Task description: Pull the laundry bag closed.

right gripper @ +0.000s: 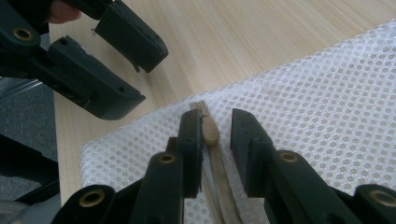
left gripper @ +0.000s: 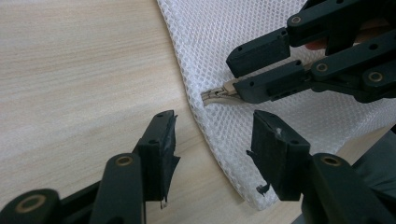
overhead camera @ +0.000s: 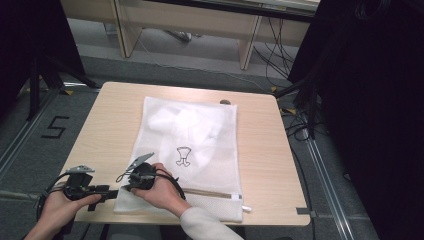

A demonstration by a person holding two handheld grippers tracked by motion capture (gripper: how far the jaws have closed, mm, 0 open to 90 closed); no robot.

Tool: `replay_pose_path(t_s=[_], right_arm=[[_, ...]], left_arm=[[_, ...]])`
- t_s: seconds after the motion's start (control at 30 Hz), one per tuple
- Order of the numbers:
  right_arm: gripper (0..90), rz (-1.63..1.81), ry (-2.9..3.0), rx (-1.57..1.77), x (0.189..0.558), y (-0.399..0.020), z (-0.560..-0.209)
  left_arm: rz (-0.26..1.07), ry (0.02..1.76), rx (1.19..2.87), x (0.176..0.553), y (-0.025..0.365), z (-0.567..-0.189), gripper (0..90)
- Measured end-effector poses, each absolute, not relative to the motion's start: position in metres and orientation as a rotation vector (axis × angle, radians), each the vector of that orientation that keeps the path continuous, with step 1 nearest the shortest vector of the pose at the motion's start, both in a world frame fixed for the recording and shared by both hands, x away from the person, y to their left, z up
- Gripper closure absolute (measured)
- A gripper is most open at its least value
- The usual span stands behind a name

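A white mesh laundry bag (overhead camera: 200, 135) lies flat on the wooden table (overhead camera: 110, 115), with white cloth inside it. Its beige zipper (overhead camera: 210, 192) runs along the near edge. At the zipper's left end my right gripper (right gripper: 217, 126) stands open astride the beige zipper pull (right gripper: 211, 129); the pull rests against one jaw with a gap to the other. This gripper (overhead camera: 124, 186) is seen from above, held by a hand in a white sleeve. My left gripper (left gripper: 215, 149) is open just beside it, and the bag's near-left edge (left gripper: 219, 140) lies loose between its jaws.
The bag carries a small black garment symbol (overhead camera: 183, 156). Bare tabletop lies left and right of the bag. Beyond the table are wooden furniture legs (overhead camera: 247, 47), floor cables (overhead camera: 277, 55), a floor mark "5" (overhead camera: 54, 127) and dark stands (overhead camera: 40, 75) on both sides.
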State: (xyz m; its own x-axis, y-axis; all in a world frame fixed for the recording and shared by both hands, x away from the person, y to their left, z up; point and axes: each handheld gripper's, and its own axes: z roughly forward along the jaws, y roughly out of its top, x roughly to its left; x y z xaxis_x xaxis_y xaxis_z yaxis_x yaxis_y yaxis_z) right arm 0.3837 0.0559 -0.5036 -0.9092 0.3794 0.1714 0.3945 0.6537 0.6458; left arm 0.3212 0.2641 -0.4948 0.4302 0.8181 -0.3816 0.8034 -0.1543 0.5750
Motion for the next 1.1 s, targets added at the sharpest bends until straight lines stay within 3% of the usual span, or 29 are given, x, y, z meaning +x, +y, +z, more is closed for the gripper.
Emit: replay_pose_path(t_s=[1.1], right_arm=[[82.1, -1.088, -2.842, -0.64, 0.3804, 0.063, -0.5048]], left_arm=[[0.028, 1.376, 1.949, 0.3212, 0.2641, -0.4954, 50.0]])
